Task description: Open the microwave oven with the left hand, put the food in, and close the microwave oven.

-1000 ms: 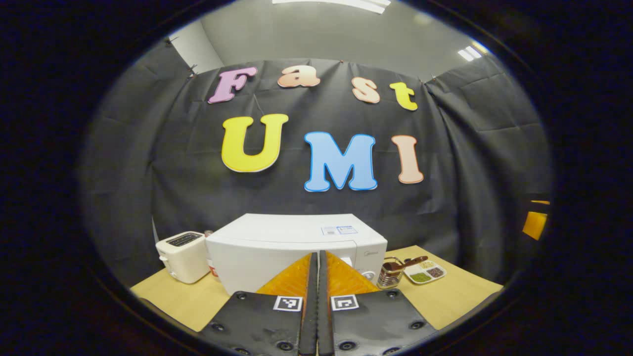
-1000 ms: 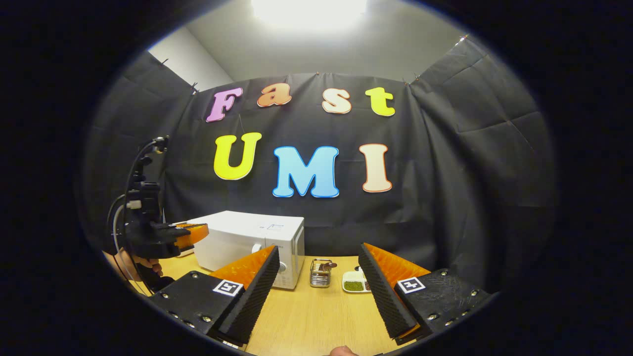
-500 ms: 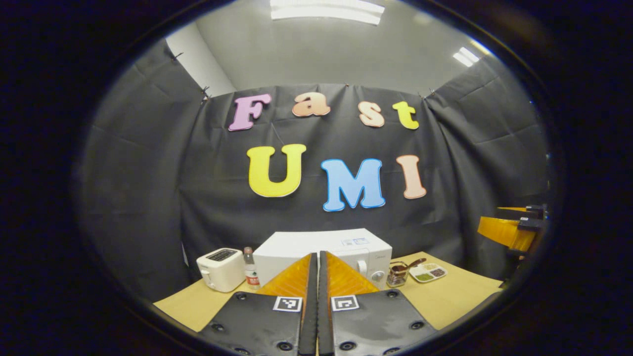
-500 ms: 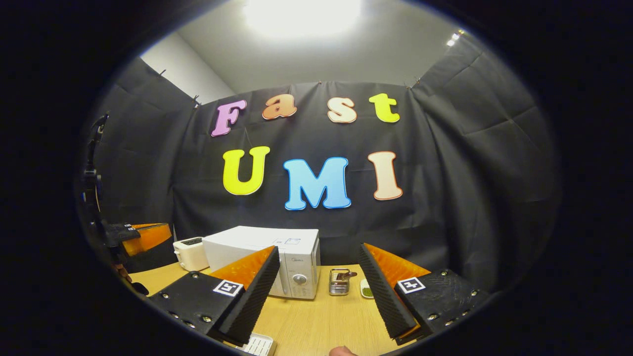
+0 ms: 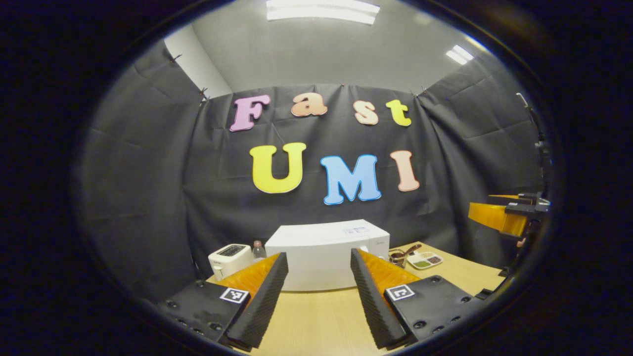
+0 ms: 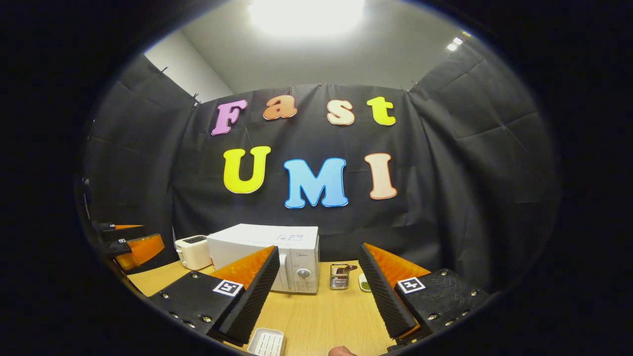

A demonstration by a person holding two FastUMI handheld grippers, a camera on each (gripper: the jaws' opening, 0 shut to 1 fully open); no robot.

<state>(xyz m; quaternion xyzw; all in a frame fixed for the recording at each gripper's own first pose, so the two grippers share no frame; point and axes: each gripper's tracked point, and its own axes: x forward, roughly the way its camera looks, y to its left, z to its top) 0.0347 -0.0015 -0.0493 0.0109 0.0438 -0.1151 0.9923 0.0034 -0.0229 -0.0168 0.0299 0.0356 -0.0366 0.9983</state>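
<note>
The white microwave (image 5: pixel 324 249) stands on the wooden table (image 5: pixel 316 321) with its door shut, a little ahead of my left gripper (image 5: pixel 317 256), which is open and holds nothing. The right gripper view has the microwave (image 6: pixel 257 242) left of centre, its door handle and dials facing me. My right gripper (image 6: pixel 318 249) is open too, with nothing between its fingers. A small white ridged tray (image 6: pixel 267 342) lies on the table just below it. Each gripper also appears at the edge of the other's view: the right gripper (image 5: pixel 483 205) and the left gripper (image 6: pixel 129 238).
A white toaster (image 5: pixel 228 258) and a small bottle (image 5: pixel 257 248) stand left of the microwave. To its right are a metal utensil holder (image 6: pixel 339 276) and a sectioned dish of spices (image 5: pixel 424 259). A fingertip (image 6: pixel 340 351) pokes in at the bottom.
My left gripper has gone from shut to open and has drawn back from the microwave. The right gripper stayed open and also pulled back, bringing the white tray into view.
</note>
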